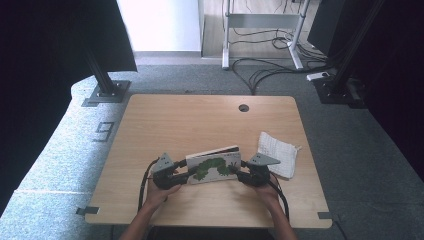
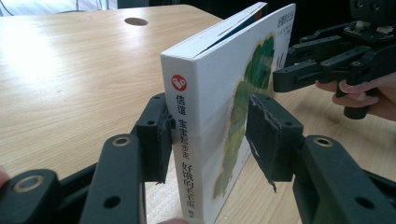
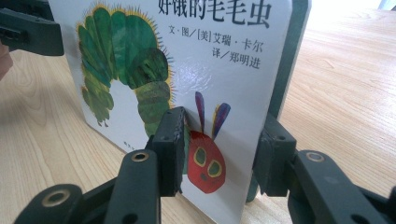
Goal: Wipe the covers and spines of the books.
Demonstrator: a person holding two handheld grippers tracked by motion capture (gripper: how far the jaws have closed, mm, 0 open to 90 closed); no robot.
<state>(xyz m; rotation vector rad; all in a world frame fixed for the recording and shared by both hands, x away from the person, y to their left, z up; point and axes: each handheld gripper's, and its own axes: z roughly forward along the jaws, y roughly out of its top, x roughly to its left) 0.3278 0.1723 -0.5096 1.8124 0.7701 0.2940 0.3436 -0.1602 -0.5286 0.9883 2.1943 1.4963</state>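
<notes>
A: Task item is the white hardcover picture book with the green caterpillar on its cover (image 1: 214, 166). It's standing on its long edge near the front middle of the light wooden tabletop (image 1: 200, 120), leaning back a little, spine toward the person's left.

B: Tools?

A: Left tool (image 1: 186, 176) is straddling the spine end. One pad is touching or nearly touching the back, and the other is sitting just off the front cover, so it's half open and not clamping yet. Right tool (image 1: 239, 175) is straddling the opposite end. Its near pad is lying against the cover by the caterpillar's red face, and the far pad is behind the book; I can't tell if that one is pressing. Also about half open.

B: Step?

A: I'm reading it as steadying the book upright between both tools, a re-grip in progress. The next move is probably calling for the left jaws to close squarely on the spine before anything lifts or opens, otherwise the book is likely tipping backward.

B: Surroundings?

A: A white folded cloth with a fine grid pattern (image 1: 277, 148) is lying on the tabletop just right of the right tool. A round cable hole (image 1: 243, 107) is sitting near the far edge. Grey carpet (image 1: 65, 145) is running underneath, black stands and dark curtains are at both sides, and loose cables (image 1: 260, 70) are trailing by a metal frame at the back.
</notes>
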